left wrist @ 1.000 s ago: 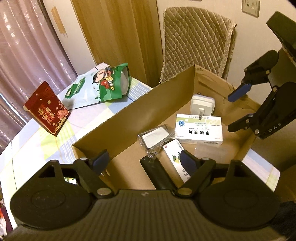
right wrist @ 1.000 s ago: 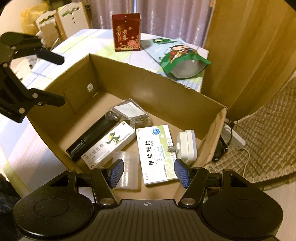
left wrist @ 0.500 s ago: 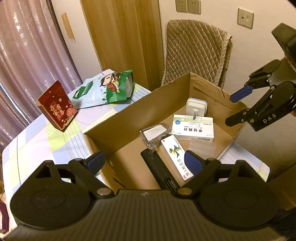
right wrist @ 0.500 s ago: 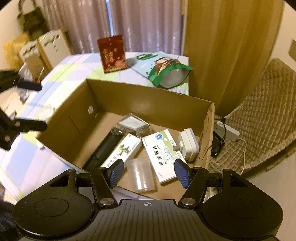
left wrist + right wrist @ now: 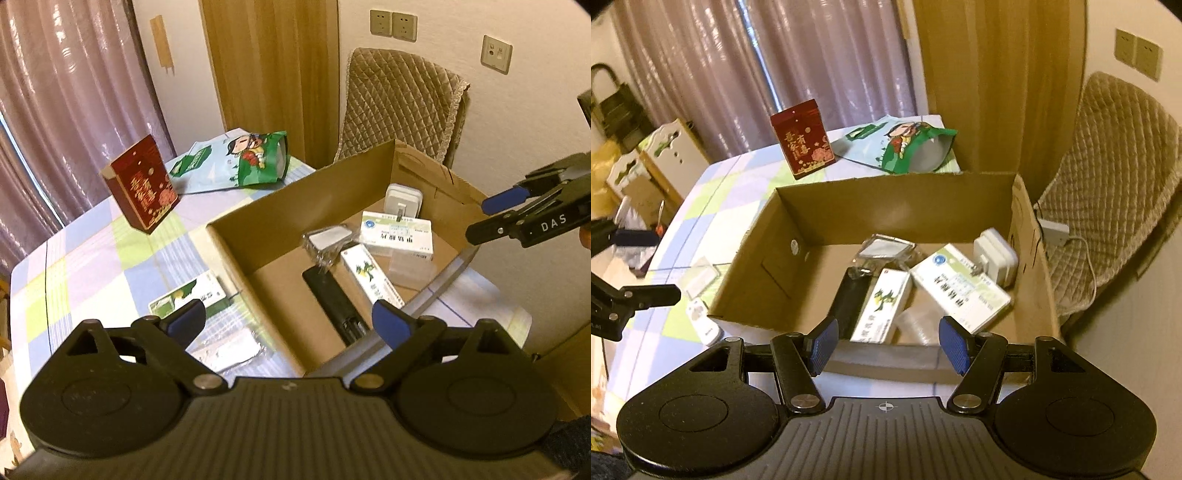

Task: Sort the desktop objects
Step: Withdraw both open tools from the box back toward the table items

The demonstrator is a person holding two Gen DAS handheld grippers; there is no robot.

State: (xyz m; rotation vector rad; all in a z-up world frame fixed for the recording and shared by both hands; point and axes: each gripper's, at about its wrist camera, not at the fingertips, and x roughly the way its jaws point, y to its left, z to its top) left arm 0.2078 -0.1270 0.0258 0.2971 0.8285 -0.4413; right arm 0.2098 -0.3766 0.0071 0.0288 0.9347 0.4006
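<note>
Flanking cardboard box (image 5: 897, 206): red carton (image 5: 803, 140), snack bag (image 5: 905, 146)

A checked-cloth counter (image 5: 713, 192) carries an open cardboard box (image 5: 886, 199) at right, a red box (image 5: 803, 138) and green snack bag (image 5: 908, 146) far, small packets (image 5: 188, 297) near left.

we see an open cardboard box (image 5: 894, 206) on the checked tablecloth, holding a white charger (image 5: 995, 256), a white medicine carton (image 5: 960, 286) lying flat, a green-printed carton (image 5: 882, 306) beside a black bar (image 5: 851, 299), a wrapped packet (image 5: 886, 249) and a clear tub (image 5: 916, 326). outside it, a red box (image 5: 803, 140) stands upright near a flat green pouch (image 5: 908, 147).
</note>
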